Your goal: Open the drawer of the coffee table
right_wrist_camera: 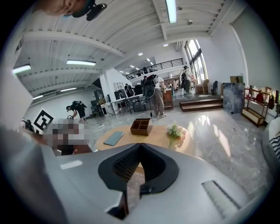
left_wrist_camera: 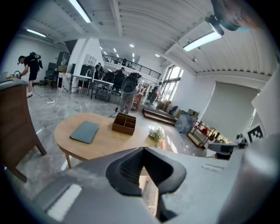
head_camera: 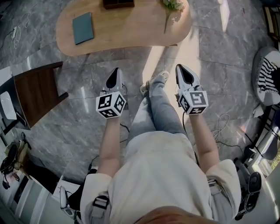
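Observation:
The oval wooden coffee table (head_camera: 127, 33) stands ahead of me on the grey marble floor. It also shows in the left gripper view (left_wrist_camera: 105, 141) and the right gripper view (right_wrist_camera: 155, 132). No drawer front shows in any view. On the top lie a teal book (head_camera: 83, 27), a brown divided box (left_wrist_camera: 124, 124) and a bunch of flowers (head_camera: 172, 5). My left gripper (head_camera: 116, 70) and right gripper (head_camera: 180, 67) hang side by side above my knees, short of the table's near edge. Both point toward it, jaws shut and holding nothing.
A dark brown wooden side table (head_camera: 37, 89) stands at my left. A round seat with a striped cloth (head_camera: 267, 76) is at the right. Cables (head_camera: 221, 127) trail over the floor. People and desks (left_wrist_camera: 94, 76) are far back in the hall.

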### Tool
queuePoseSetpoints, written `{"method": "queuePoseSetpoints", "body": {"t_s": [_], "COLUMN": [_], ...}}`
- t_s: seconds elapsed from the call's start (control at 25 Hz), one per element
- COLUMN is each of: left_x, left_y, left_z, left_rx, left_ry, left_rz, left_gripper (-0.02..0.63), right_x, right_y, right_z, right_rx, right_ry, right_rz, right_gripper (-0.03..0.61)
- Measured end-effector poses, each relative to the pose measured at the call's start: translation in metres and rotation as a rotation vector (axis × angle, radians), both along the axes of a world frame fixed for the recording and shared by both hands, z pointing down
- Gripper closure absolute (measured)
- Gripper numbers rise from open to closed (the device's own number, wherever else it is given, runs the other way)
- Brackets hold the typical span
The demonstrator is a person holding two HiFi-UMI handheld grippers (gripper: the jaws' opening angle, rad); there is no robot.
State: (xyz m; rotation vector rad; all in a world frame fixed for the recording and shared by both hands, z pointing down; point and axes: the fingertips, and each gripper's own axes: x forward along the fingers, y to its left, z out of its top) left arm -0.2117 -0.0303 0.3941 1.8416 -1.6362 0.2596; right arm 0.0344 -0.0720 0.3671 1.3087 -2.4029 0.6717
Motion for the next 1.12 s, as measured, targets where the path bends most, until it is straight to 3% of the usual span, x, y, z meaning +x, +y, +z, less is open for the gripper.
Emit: {"method": "queuePoseSetpoints", "body": {"t_s": [0.6, 1.0, 1.12], "left_x": [-0.022, -0.036, -0.037], "left_y": [-0.033, -0.055, -0.061], "left_z": [0.173, 0.264, 0.291], "left_rx": [-0.155, -0.195, -0.222], "left_ry": [0.01, -0.041, -0.051], "left_rz": [-0.041, 0.033, 0.085], "left_gripper": [0.615, 0.61, 0.544], "right_x": [0.018, 0.023, 0.026], "right_y": [-0.041, -0.061, -0.07], "right_z": [0.154, 0.254, 0.282], "right_rx": [-0.103, -0.17, -0.196], "right_ry": [0.075, 0.131, 0.155], "right_rz": [0.015, 0.004, -0.001], "right_gripper": [0.577, 0.548, 0.535]}}
